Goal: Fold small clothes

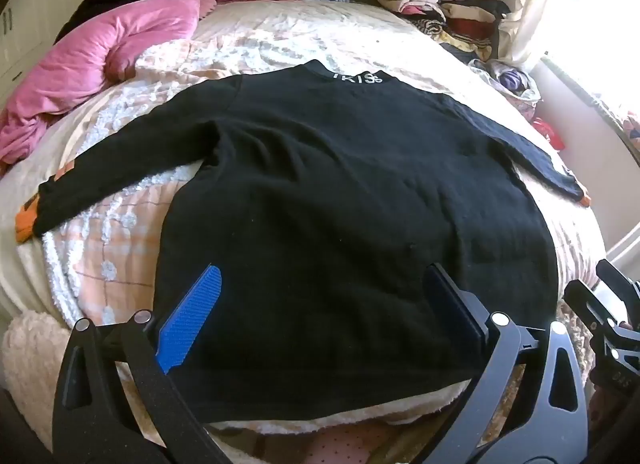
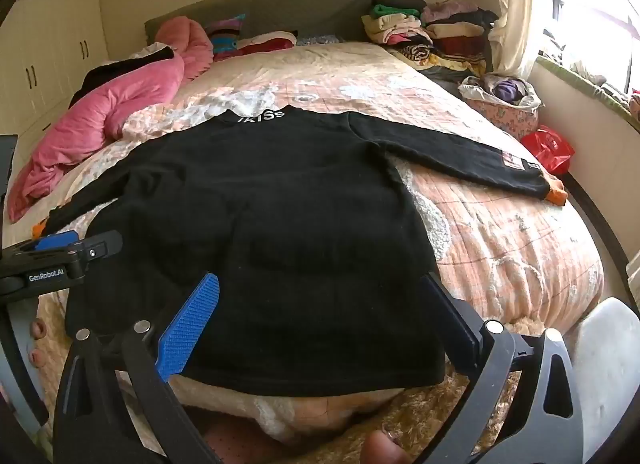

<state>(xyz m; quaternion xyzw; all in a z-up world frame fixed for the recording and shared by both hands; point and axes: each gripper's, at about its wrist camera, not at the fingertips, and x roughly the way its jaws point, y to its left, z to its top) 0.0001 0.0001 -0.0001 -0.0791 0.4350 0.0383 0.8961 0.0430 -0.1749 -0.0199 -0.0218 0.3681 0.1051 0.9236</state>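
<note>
**Q:** Nearest the lens we see the left tool [image 1: 320, 304] and, in its own view, the right tool [image 2: 316, 304]. How do they stand?

**A:** Both are spread wide, blue pads apart, pinching nothing. Each hovers low over the hem of the black sweater [image 1: 340, 184], left tool beside right.

**Q:** Where does the garment lie?

**A:** We find it flat on the bed [image 2: 500, 224], back up, collar lettering [image 2: 262, 117] far from us, sleeves splayed outward, orange cuff [image 2: 558, 195] near the bed's right edge.

**Q:** How should we perform the step in hand?

**A:** We judge folding has not begun. We would bring each sleeve across the body first, pinching cuff or shoulder seam through one layer only, then lift the hem toward the collar, keeping both tools level so that the edge stays straight.
</note>
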